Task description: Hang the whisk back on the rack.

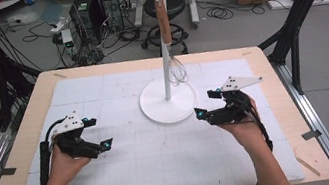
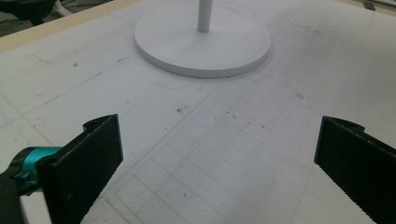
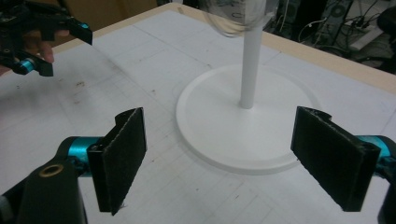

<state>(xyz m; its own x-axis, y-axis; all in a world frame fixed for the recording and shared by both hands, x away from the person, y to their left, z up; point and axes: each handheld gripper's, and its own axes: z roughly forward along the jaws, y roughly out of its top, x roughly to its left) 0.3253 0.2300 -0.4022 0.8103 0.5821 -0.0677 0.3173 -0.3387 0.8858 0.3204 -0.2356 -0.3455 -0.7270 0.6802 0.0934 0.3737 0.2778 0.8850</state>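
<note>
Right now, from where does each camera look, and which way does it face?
High view: above the person's side, looking forward and down at the table; both forearms, left gripper, right gripper.
Left gripper view: on that gripper, facing the stand; open jaws.
Right gripper view: likewise facing the stand, whisk above; open jaws.
All share the stand.

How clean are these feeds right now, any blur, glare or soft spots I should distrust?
High view: even light, sharp enough, weak shadows under the stand. Right gripper view: the whisk at the top edge is smeared and see-through, the stand's pole behind it soft, the fingers crisp. Left gripper view: the mat grid is sharp, the stand's base slightly washed out white, no hard glare.
</note>
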